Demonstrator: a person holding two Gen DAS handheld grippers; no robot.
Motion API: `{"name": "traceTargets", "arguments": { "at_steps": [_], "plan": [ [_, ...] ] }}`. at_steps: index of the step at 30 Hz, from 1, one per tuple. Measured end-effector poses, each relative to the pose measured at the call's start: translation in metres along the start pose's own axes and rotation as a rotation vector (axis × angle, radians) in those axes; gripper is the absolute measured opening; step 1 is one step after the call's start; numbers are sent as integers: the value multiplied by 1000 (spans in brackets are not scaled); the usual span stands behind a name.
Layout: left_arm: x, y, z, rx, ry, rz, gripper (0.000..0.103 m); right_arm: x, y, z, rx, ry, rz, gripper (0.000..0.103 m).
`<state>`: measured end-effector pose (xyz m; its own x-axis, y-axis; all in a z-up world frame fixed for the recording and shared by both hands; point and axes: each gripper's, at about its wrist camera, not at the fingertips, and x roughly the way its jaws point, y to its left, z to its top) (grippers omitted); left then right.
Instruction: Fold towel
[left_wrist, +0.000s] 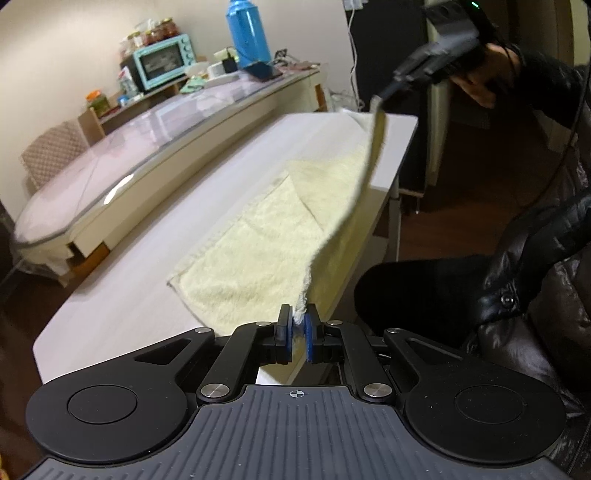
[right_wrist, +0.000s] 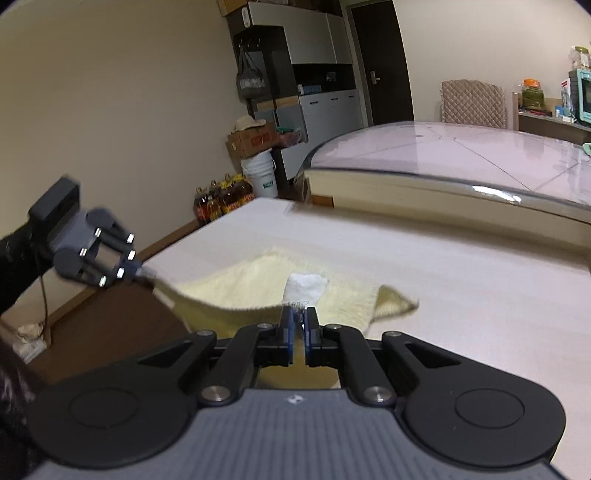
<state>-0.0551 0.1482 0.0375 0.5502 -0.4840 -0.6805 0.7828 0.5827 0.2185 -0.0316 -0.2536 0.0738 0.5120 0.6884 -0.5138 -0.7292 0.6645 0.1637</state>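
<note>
Now both grippers pinch the pale yellow towel (left_wrist: 258, 236) by its lifted near edge: left gripper (left_wrist: 300, 325) and right gripper (right_wrist: 300, 325) at opposite corners, the rest lying along the white table's (left_wrist: 147, 258) near edge.

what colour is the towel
Pale yellow, fluffy towel; it shows best in the left wrist view.
</note>
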Motion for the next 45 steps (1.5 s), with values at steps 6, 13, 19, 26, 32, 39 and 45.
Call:
{"name": "traceTargets", "arguments": {
  "at_steps": [6,13,19,26,32,39,45],
  "plan": [
    [11,-11,9,64,-3,-42,7,-15,15,-28,43,12,-42,6],
    [7,-9,5,49,18,-34,7,-12,16,-34,68,21,-15,6],
    [10,6,6,-7,21,18,7,3,-7,-21,98,11,-21,6],
    [36,40,19,-50,57,49,7,36,-47,-1,167,28,-39,5],
    [57,68,21,-91,70,36,7,58,-68,10,172,72,-42,5],
    [65,69,13,-85,89,4,7,85,-73,2,153,168,12,16],
    [66,67,8,-87,97,2,7,105,-83,-3,206,210,45,26]
  ]
}}
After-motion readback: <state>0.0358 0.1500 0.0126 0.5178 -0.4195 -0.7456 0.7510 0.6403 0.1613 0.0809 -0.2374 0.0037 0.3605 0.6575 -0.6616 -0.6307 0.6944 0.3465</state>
